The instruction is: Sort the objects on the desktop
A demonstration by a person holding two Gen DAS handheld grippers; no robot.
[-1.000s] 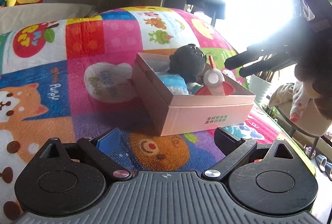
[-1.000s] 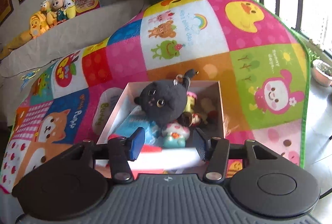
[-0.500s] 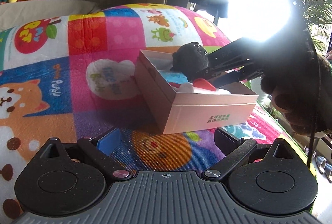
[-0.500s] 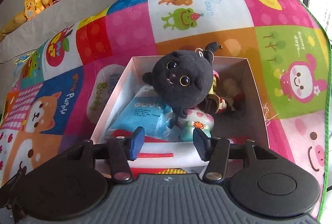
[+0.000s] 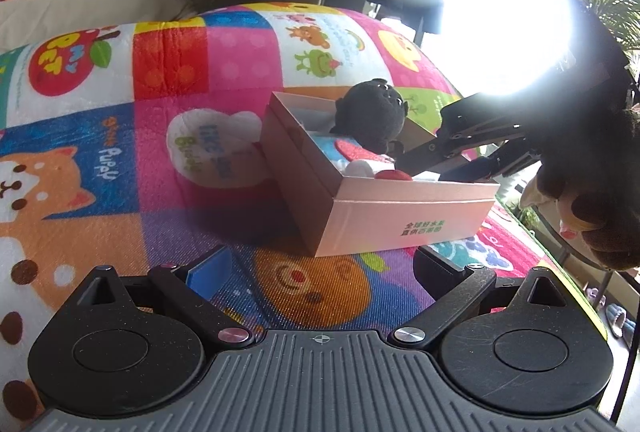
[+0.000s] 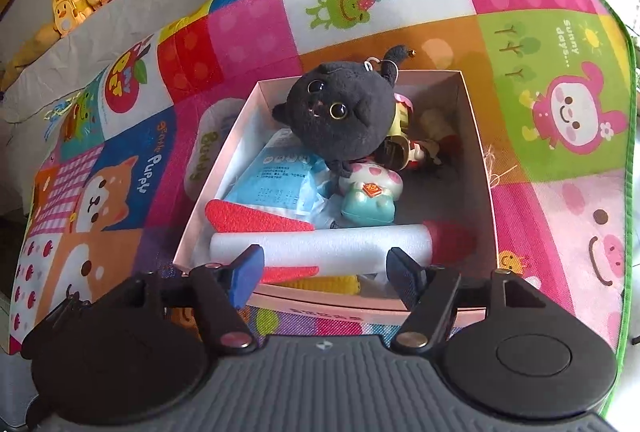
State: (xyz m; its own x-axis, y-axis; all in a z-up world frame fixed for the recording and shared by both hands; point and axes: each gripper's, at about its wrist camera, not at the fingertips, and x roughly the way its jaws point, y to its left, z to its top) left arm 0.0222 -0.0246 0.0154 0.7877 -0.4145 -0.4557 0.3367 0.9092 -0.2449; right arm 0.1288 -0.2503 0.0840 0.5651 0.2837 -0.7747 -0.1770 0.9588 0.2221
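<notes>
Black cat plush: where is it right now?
The black cat plush lies in the pink box, at its far end in the right wrist view, atop the blue packet and beside the teal figurine.

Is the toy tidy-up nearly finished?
Mostly, it seems. The black cat plush, blue packet and white foam roll already lie in the pink box. The right gripper hangs over the roll, its fingers just opened and holding nothing. The left gripper is open, empty. No loose toys show on the mat.
</notes>
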